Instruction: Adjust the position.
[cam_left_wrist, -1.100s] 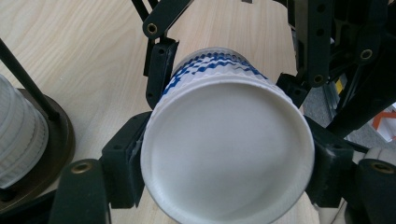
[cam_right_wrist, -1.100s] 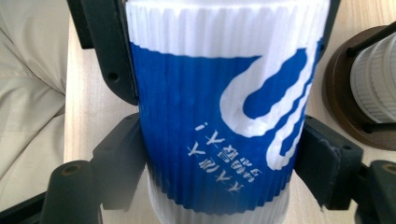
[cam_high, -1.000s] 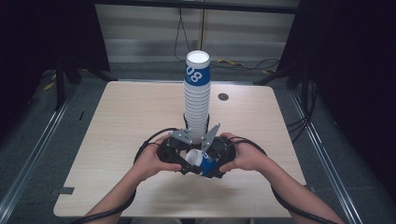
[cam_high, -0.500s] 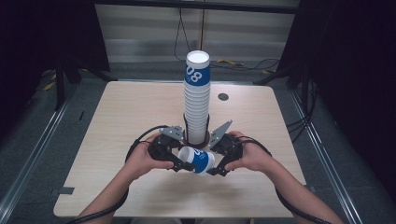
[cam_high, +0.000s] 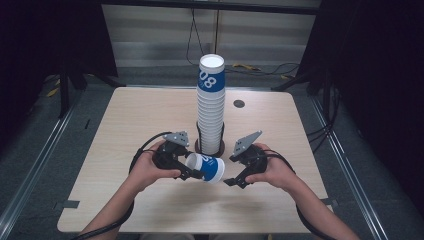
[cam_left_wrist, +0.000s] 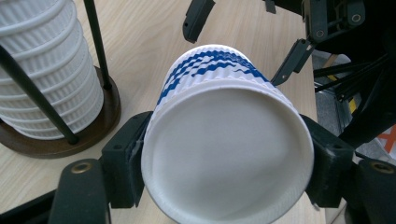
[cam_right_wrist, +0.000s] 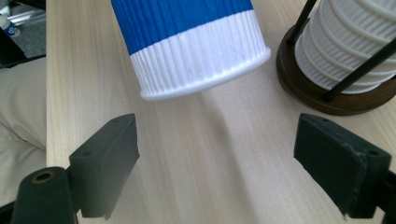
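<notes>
left gripper (cam_high: 196, 172) is clamping its jaws on the rim end of a single blue-and-white paper cup (cam_high: 206, 167), holding it on its side just above the table (cam_high: 125, 130), in front of the cup stack (cam_high: 211, 102) in its wooden-based holder (cam_left_wrist: 60, 142). right gripper (cam_high: 231, 181) is sitting just beside the cup's base, its jaws having just been opening, now standing apart with nothing between them.

Three cameras on one table

We look down and forward from above the person's side over the whole table (cam_high: 150, 115); our two gripper views sit low and close, facing each other across the paper cup (cam_left_wrist: 224, 140), both sharing it and the cup stack's base (cam_right_wrist: 322, 100).
</notes>
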